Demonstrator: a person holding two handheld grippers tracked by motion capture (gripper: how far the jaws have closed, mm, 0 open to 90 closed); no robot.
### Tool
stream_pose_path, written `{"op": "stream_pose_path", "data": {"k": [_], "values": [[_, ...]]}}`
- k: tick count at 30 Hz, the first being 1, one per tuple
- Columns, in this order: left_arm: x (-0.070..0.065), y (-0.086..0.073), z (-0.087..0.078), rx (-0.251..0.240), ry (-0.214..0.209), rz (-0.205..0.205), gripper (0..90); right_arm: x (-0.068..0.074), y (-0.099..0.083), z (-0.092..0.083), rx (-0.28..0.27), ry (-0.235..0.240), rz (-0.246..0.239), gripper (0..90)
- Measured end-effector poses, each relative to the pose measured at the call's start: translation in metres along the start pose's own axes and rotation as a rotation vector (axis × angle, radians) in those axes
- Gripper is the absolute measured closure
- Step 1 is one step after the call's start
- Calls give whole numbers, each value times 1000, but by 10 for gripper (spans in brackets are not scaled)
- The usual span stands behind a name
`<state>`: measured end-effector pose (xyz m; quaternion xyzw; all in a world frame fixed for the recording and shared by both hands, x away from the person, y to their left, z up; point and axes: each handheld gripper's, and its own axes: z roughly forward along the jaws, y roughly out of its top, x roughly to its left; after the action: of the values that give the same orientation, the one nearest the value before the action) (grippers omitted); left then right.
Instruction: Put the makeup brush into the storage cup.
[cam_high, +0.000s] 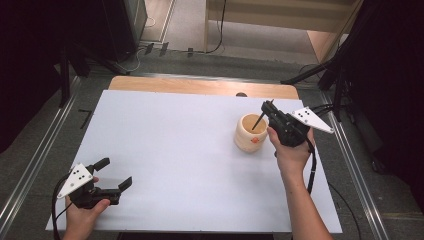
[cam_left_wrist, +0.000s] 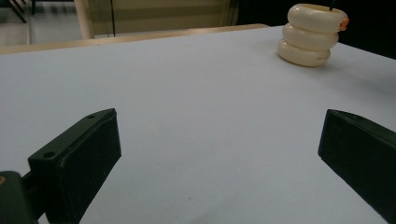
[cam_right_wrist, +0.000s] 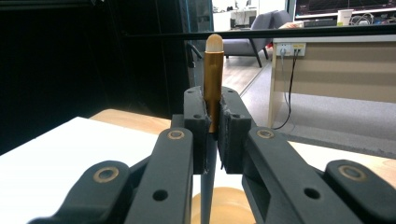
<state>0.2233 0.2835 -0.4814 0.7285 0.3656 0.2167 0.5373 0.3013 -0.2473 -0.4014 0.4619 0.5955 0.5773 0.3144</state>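
While the left gripper (cam_high: 116, 174) rests low near the front-left corner of the white table (cam_high: 165, 150), its jaws spread wide with nothing between them, all the action sits over on the right: the right gripper (cam_high: 268, 111) is clamped tight on a slim pen (cam_right_wrist: 213, 84), a stylus-like stick with a brass-coloured barrel and a pale rounded cap. In the right gripper view the pen stands upright between the two pads, pinched around its upper barrel, cap poking well above the jaws and the dark lower shaft dropping toward the holder below. From the high view that dark tip angles down into the mouth of the cream pen holder (cam_high: 250, 132), a squat pot shaped like three stacked rings with a small orange mark on its side, standing on the right half of the table just beside the right hand. By the look of it the pen is light, stiff and smooth, so it could pivot or slide in the pads if the squeeze eases; a hold on the barrel close to the middle, as here, looks the sensible spot, since a grip near the cap would let the long end swing. The holder looks rigid and stable enough on its broad base, yet light enough to be nudged or tipped if the tip catches the rim, and the free left gripper is well apart from it, too far to steady it.
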Motion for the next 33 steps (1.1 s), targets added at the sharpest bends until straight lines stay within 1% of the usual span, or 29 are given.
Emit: {"op": "stream_pose_path", "data": {"k": [2,8,14,23,24,26,27,29,31,33], "values": [[-1,0,0,0,-1,3,0,-2,-4,2,4,-11,4,848],[-1,0,0,-1,-1,3,0,-5,-9,6,24,-23,2,848],[-1,0,0,-2,-2,3,0,-4,-11,10,35,-16,-9,848],[-1,0,0,-1,-4,6,0,-2,-17,15,58,-21,-16,848],[-1,0,0,-1,-3,6,0,-2,-19,16,50,-22,-19,848],[-1,0,0,-1,-4,7,0,-3,-23,17,58,-24,-12,848],[-1,0,0,-1,-4,7,0,-5,-27,18,67,-32,-6,848],[-1,0,0,0,-4,7,0,-6,-29,19,70,-34,-5,848],[-2,0,0,-1,-4,6,0,-7,-32,20,86,-38,-3,848],[-2,0,0,0,-4,7,0,-8,-35,20,85,-39,-2,848]]}}
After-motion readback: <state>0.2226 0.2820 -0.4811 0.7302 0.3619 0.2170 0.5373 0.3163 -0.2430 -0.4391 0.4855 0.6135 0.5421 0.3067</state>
